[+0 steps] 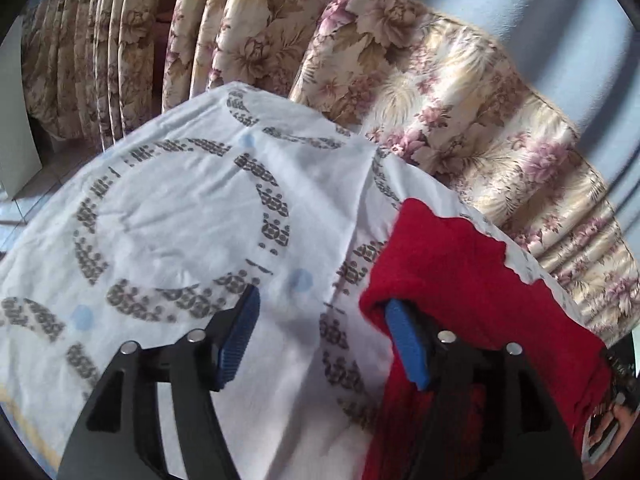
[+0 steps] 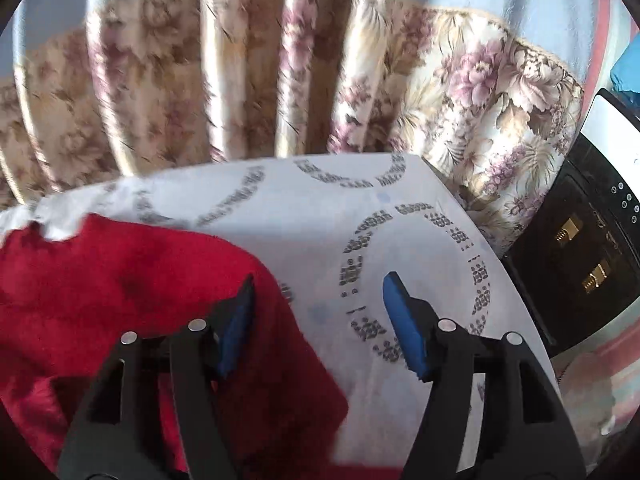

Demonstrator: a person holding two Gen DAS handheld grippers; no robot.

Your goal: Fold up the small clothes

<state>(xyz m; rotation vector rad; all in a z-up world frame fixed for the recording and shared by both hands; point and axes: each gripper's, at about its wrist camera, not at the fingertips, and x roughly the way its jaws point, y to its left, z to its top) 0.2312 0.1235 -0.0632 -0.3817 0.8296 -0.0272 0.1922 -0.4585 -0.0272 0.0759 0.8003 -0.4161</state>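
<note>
Though the red garment (image 1: 472,280) runs out of both views at the bottom, so we cannot see its whole shape, we find it lying on the white patterned cloth (image 1: 180,208) that covers the surface, in front of the floral curtain (image 1: 440,92). Beside the garment's one edge our left claw (image 1: 320,324) tilts downward, jaws wide with nothing gripped, its one blue pad right at the red fabric. At the opposite edge our right claw (image 2: 318,312) tilts likewise, also agape and empty.
</note>
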